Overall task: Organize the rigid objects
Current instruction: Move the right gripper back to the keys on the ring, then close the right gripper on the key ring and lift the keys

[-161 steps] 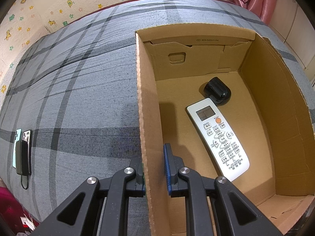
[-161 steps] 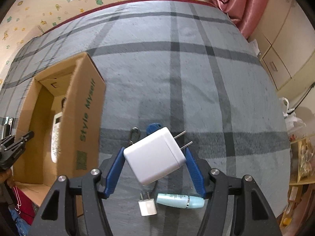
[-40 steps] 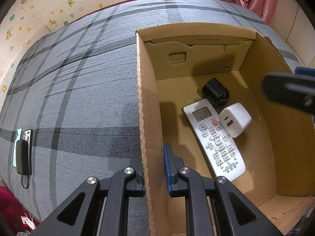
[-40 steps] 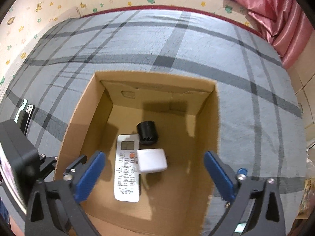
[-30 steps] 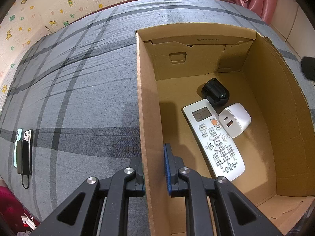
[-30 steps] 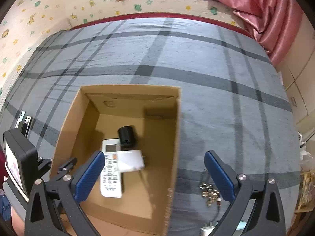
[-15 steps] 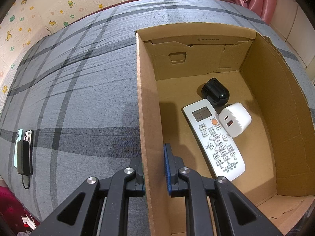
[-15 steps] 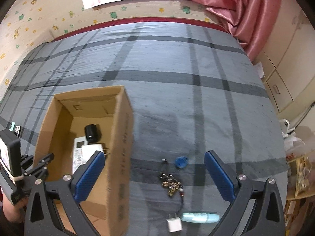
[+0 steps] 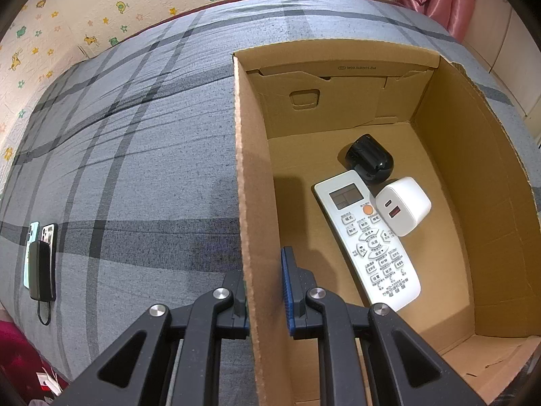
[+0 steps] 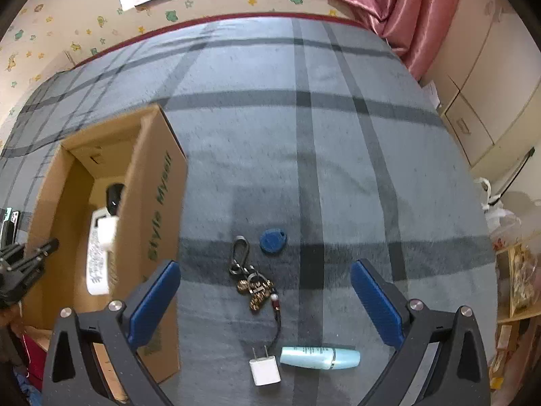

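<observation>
Four loose items lie low-centre in the right wrist view: keys (image 10: 253, 284), blue tag (image 10: 273, 241), small plug (image 10: 264, 370), teal tube (image 10: 319, 357). Right gripper (image 10: 265, 299) is spread wide and empty above the keys. Left gripper (image 9: 265, 299) is clamped on the box wall (image 9: 252, 223). Best descend centred on the key bunch, closing low. Remote (image 9: 367, 240) and white charger (image 9: 402, 206) are already boxed; box contents are blurred at left of the right wrist view.

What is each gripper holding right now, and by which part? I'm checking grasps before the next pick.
The left gripper is clamped on the cardboard box, on the top edge of its side wall. The right gripper is open and holds nothing.
</observation>
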The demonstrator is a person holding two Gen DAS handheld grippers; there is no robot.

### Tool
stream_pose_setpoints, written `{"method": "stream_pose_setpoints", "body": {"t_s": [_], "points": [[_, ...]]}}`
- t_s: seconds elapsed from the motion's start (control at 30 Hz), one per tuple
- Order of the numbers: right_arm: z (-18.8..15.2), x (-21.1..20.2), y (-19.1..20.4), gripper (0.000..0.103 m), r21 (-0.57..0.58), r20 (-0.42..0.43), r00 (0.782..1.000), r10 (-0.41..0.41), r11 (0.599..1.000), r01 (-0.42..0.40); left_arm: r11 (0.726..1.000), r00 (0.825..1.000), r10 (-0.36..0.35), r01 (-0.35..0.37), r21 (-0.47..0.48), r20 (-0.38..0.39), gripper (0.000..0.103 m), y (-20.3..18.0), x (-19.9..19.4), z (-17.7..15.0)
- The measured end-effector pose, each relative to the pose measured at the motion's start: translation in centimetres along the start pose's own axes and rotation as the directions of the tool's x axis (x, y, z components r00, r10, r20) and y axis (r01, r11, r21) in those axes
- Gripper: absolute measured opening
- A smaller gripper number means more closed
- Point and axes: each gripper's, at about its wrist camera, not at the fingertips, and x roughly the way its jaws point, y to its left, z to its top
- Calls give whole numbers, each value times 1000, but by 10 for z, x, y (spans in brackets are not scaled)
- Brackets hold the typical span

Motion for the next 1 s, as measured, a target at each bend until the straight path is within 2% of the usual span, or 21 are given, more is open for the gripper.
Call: {"method": "stream_pose_setpoints", "body": {"t_s": [0.37, 1.0], "points": [[-25, 47, -10, 103, 18, -46, 999, -14, 1000, 15, 1000, 1000, 1, -1, -1, -1, 15, 1, 0, 1], [-30, 113, -9, 103, 21, -123, 992, -14, 1000, 17, 1000, 1000, 11, -11, 3, -1, 15, -2, 0, 0]]}}
